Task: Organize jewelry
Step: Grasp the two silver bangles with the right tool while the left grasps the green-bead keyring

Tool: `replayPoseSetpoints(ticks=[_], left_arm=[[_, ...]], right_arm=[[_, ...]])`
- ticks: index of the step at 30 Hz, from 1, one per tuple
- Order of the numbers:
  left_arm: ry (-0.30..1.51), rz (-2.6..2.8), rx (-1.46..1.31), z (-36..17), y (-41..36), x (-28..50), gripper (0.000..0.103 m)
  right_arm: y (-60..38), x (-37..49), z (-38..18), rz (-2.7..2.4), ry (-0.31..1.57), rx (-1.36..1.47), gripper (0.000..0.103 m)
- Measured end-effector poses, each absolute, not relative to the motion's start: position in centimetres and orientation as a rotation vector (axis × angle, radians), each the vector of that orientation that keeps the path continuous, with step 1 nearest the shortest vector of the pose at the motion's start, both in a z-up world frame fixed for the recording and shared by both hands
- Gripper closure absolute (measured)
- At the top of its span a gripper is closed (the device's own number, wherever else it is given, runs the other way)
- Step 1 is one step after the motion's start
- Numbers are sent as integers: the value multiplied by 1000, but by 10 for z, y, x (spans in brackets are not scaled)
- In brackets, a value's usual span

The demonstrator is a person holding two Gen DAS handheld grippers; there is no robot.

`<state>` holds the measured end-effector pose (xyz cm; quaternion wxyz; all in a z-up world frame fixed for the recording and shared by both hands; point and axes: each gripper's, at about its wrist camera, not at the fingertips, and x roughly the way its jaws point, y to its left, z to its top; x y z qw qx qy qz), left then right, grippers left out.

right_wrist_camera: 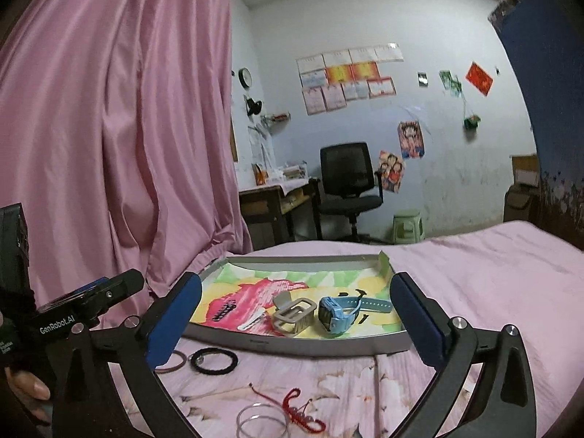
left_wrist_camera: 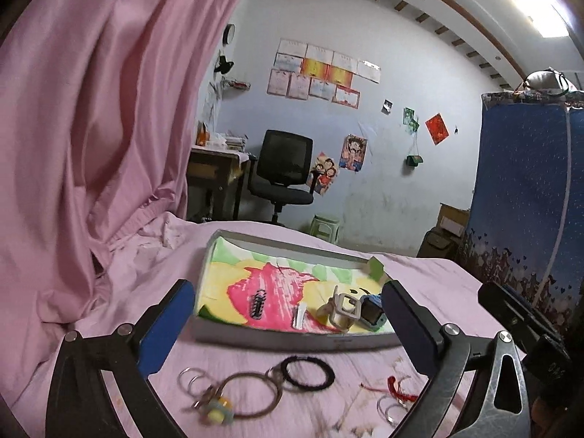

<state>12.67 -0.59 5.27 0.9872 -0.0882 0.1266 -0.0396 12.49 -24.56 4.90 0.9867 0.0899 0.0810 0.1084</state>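
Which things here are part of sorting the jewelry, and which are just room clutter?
Part of the job:
tray
blue watch
beige buckle strap
black hair clip
black band
red cord bracelet
clear bangles
large ring bracelet
left gripper and right gripper, both open

Just lying about:
office chair
green stool
desk
pink curtain

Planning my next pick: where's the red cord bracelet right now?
Right wrist view: the red bracelet lies on the pink bedsheet, outside the tray, low centre, beside the clear bangles.
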Motion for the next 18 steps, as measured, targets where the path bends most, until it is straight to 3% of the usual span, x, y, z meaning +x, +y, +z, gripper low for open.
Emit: replayPoseSetpoints(ticks=[9,18], left_arm=[[228,-51,-125,46,9,86,0],[339,-48,-95,20,20,79,0]], right_arm=[[-239,95,42,227,207,116,1],[-237,96,25,271,355,77,1]])
